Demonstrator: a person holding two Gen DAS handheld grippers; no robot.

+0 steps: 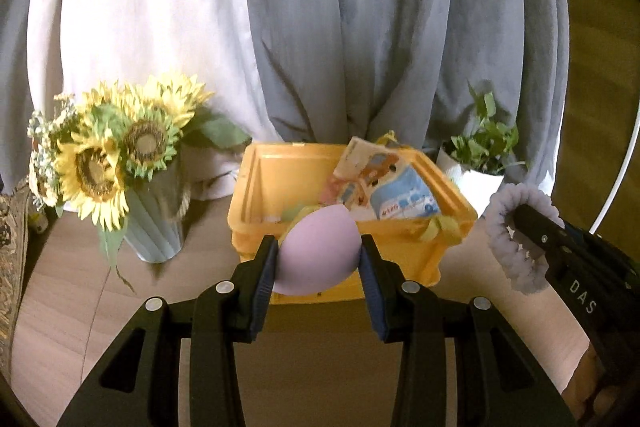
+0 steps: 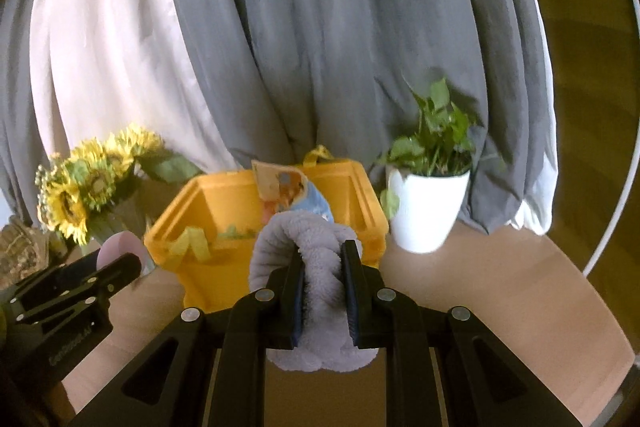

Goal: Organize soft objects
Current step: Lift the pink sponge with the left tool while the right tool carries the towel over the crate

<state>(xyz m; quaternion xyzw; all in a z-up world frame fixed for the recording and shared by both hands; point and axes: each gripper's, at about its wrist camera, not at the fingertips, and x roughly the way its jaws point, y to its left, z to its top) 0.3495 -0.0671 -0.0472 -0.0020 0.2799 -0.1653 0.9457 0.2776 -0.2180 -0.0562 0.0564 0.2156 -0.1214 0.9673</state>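
My left gripper (image 1: 319, 249) is shut on a pink egg-shaped sponge (image 1: 316, 251), held in the air just in front of the yellow bin (image 1: 256, 183). My right gripper (image 2: 322, 255) is shut on a fluffy lilac scrunchie (image 2: 320, 307), also raised before the yellow bin (image 2: 200, 195). In the left wrist view the scrunchie (image 1: 504, 247) and right gripper (image 1: 520, 215) show at the right. The pink sponge (image 2: 120, 247) and left gripper (image 2: 132, 263) appear at the left of the right wrist view. A printed cloth pouch (image 1: 392, 183) and yellow-green fabric lie inside the bin.
Sunflowers in a pale ribbed vase (image 1: 156, 227) stand left of the bin. A white pot with a green plant (image 2: 428, 211) stands to its right. Grey and white curtains (image 1: 360, 27) hang behind. The wooden tabletop (image 2: 480, 299) ends at a curved edge on the right.
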